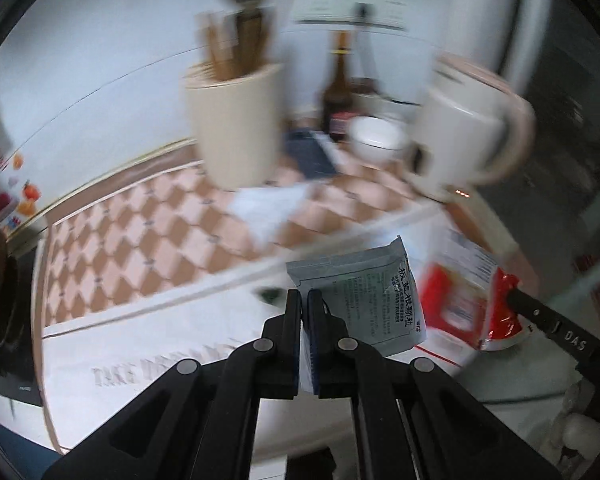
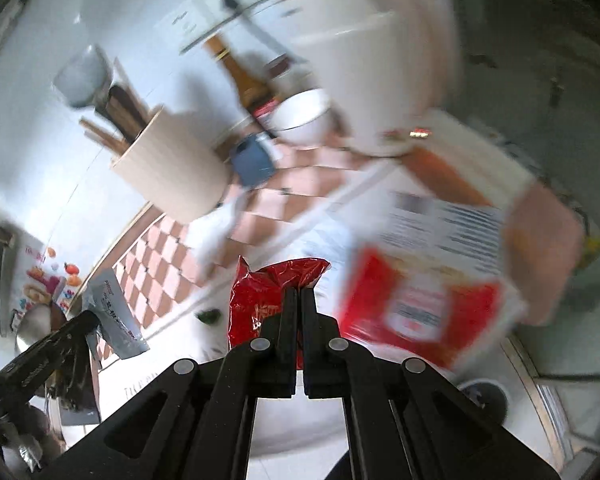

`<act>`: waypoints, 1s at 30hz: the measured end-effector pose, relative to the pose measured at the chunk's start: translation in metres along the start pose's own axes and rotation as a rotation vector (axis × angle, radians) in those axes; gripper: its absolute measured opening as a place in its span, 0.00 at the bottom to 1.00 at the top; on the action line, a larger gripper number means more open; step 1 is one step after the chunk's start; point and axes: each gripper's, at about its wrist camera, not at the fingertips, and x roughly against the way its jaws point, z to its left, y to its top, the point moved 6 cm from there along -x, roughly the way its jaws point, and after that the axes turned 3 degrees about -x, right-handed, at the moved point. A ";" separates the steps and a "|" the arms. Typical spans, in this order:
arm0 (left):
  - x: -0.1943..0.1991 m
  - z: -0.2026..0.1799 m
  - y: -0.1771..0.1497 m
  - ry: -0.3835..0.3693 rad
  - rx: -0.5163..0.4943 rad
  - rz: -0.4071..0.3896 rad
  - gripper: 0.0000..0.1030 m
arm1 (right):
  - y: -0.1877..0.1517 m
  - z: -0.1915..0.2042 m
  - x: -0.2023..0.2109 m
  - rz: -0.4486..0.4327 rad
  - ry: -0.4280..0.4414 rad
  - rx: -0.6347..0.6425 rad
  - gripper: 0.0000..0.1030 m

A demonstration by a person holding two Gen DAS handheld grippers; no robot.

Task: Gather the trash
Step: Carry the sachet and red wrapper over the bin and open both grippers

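From the left wrist, the left tongs (image 1: 304, 300) are pressed together on a grey sachet (image 1: 364, 292), held up off the bench (image 1: 140, 240). The red wrapper (image 1: 500, 312) hangs just to its right.

From the right wrist, the right tongs (image 2: 298, 300) pinch that red wrapper (image 2: 268, 292), also lifted. A red and white bag (image 2: 432, 304) lies close beyond.

Both pieces look picked up, so I'd say carrying is in hand; next, each needs a bin, and none shows here.
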 end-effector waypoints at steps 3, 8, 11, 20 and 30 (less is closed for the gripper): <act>0.008 -0.069 -0.019 -0.056 -0.087 0.009 0.01 | -0.023 -0.060 0.042 -0.027 -0.038 -0.062 0.01; -0.004 -0.171 -0.065 -0.139 -0.201 0.051 0.01 | -0.072 -0.176 0.103 -0.058 -0.130 -0.192 0.01; -0.025 -0.222 -0.099 -0.177 -0.266 0.107 0.01 | -0.104 -0.243 0.119 -0.047 -0.190 -0.264 0.01; -0.191 -0.311 -0.242 -0.236 -0.419 0.402 0.02 | -0.229 -0.400 0.060 0.082 -0.321 -0.459 0.01; -0.426 -0.325 -0.417 -0.205 -0.511 0.688 0.02 | -0.394 -0.544 -0.136 0.252 -0.355 -0.640 0.01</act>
